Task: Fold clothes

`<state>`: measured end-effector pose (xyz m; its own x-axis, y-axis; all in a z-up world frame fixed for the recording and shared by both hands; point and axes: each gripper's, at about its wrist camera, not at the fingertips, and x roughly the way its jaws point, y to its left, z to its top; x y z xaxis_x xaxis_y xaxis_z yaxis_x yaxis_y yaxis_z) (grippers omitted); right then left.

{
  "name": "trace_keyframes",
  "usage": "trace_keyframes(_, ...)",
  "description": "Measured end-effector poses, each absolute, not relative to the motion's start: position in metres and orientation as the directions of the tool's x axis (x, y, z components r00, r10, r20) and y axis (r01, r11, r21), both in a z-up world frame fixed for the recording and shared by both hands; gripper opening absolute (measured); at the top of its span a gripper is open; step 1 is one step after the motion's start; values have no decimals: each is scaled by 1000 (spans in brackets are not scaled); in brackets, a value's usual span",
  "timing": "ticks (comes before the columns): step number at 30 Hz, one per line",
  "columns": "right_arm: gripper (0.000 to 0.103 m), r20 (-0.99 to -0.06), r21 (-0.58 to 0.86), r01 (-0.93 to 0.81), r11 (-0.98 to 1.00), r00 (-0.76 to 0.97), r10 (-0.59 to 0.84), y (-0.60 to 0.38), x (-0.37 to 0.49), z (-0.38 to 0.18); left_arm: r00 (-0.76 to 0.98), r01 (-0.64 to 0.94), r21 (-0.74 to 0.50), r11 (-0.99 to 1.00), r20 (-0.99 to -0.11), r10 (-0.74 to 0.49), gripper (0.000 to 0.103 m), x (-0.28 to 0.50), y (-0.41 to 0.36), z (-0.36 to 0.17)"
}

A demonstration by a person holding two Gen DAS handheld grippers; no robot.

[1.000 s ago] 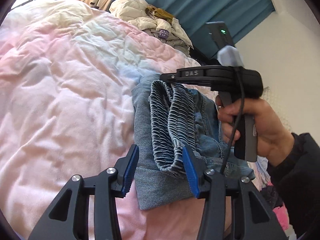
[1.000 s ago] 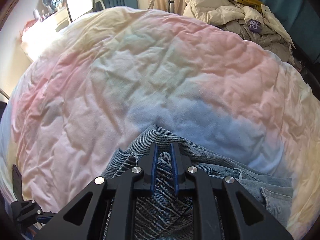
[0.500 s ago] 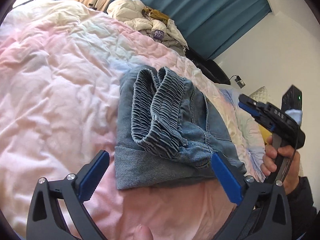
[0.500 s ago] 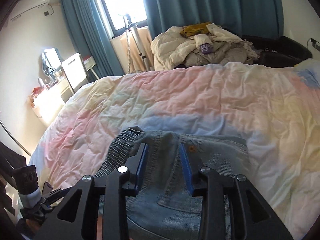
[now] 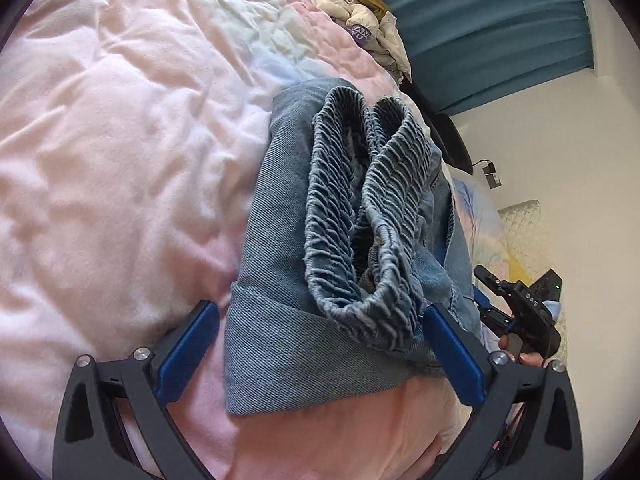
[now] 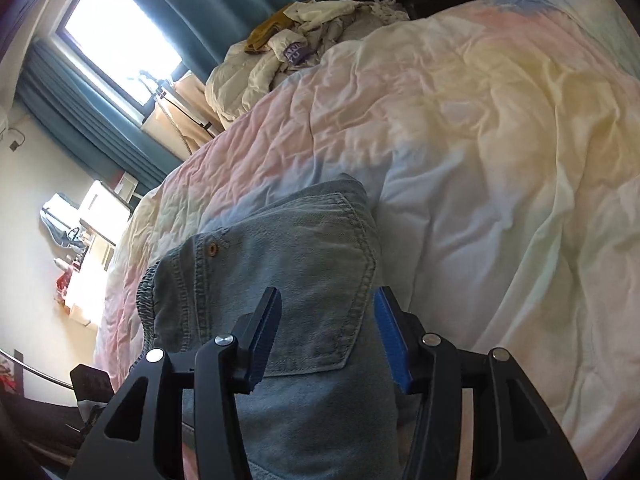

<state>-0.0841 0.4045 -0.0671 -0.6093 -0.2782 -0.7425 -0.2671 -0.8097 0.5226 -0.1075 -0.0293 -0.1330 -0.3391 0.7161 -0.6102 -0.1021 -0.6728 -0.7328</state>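
**Denim folded on quilt, both tongs released**

Folded jeans [image 5: 304, 280] lying on pastel quilt [image 5: 120, 152], elastic waistband [image 5: 360, 216] doubled on top and looping from 12 down to 6 o'clock in the left wrist view. Denim hem flat at 6 o'clock, just ahead of the camera.

Left gripper [image 5: 320, 352] spread to its widest, blue pads [image 5: 188, 348] standing at 8 and 4 o'clock on either side of the bundle's near end; left pad clear of the cloth, right pad close against the waistband edge, contact there not clear. Nothing clamped.

Right gripper [image 6: 328, 336] half parted and opening, jaws straddling the back pocket [image 6: 320, 280] of the same jeans [image 6: 280, 264]; pads lifted off the fabric, no pinch seen. Copper rivet [image 6: 213, 247] at 10 o'clock of that pocket. Also seen from the left wrist at 4 o'clock, held in a hand [image 5: 524, 354] beyond the denim's far edge.

Heap of pale clothes [image 6: 280, 52] with a mustard garment on top, at 12 o'clock past the quilt's far edge. Teal curtain [image 5: 480, 28] behind it. Bright window [image 6: 120, 44] at 10 o'clock in the right wrist view.
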Motion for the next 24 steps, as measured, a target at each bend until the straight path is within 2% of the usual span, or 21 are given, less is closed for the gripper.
trace_keyframes(3,60,-722,592,-278,-757,-599,-345,416,-88,-83,-322,-140,-721,-678,-615,720,102,-108,-22,-131)
trace_keyframes(7,61,-681,664,-267,-699,-601,-417,423,-90,-91,-305,-202,-698,-687,-622,722,102,-107,-13,-124)
trace_keyframes(10,66,-684,657,-241,-715,-589,-430,417,-95,-93,-282,-175,-700,-693,-639,716,102,-113,-11,-134)
trace_keyframes(12,75,-694,639,-230,-735,-584,-421,413,-100,-95,-271,-167,-685,-709,-660,701,102,-115,-7,-140)
trace_keyframes(19,78,-700,655,-233,-719,-545,-461,413,-112,-116,-286,-118,-749,-652,-604,744,102,-125,-9,-146)
trace_keyframes(21,78,-671,697,-229,-680,-544,-504,412,-113,-119,-288,-110,-752,-650,-601,745,100,-130,-6,-148)
trace_keyframes(24,80,-689,654,-158,-739,-527,-497,392,-117,-110,-302,-109,-742,-661,-609,734,94,-132,-2,-147)
